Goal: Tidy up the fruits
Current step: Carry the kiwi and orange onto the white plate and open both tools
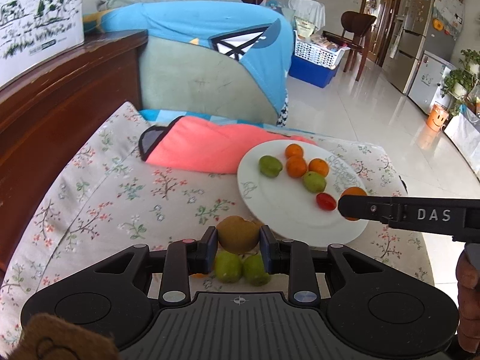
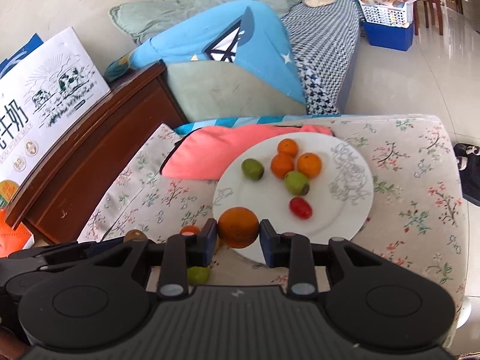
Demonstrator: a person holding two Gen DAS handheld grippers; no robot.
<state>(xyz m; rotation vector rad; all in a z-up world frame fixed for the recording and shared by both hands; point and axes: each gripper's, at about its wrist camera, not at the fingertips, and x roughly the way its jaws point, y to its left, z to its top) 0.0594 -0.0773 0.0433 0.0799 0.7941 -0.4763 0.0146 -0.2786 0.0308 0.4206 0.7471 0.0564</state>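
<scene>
Floral cloth (image 1: 126,198) covers the cushion we work on, soft and printed with small sprigs, with a pink quilted pad (image 1: 198,147) lying on it beside a smooth white plate (image 1: 270,210) that bears a faint grey line drawing. Our left gripper (image 1: 238,247) is narrowed about a brown, fuzzy kiwi (image 1: 237,235), its blue-padded fingers (image 1: 211,247) pressing the fruit on both sides just short of the plate's near rim. Below the kiwi, on the cloth, lie two green fruits (image 1: 241,267), smooth and oval. Our right gripper (image 2: 239,241) pinches a round, dimpled orange (image 2: 238,226) between its pads, held over the plate's near edge; in the left view its black arm, marked DAS, reaches across the plate from the right. On the plate rest three small oranges (image 2: 295,160) clustered touching one another, two green fruits (image 2: 297,183), one against the oranges and one apart to the left, and a glossy red tomato (image 2: 301,207) nearer to us. In the right view another green fruit (image 2: 198,274) and a bit of another orange (image 2: 189,229) show on the cloth beside the fingers. Behind stand a dark wooden cabinet (image 1: 66,90) with a milk carton box (image 1: 39,15) on top, and a sofa draped in blue fabric (image 1: 204,30).
</scene>
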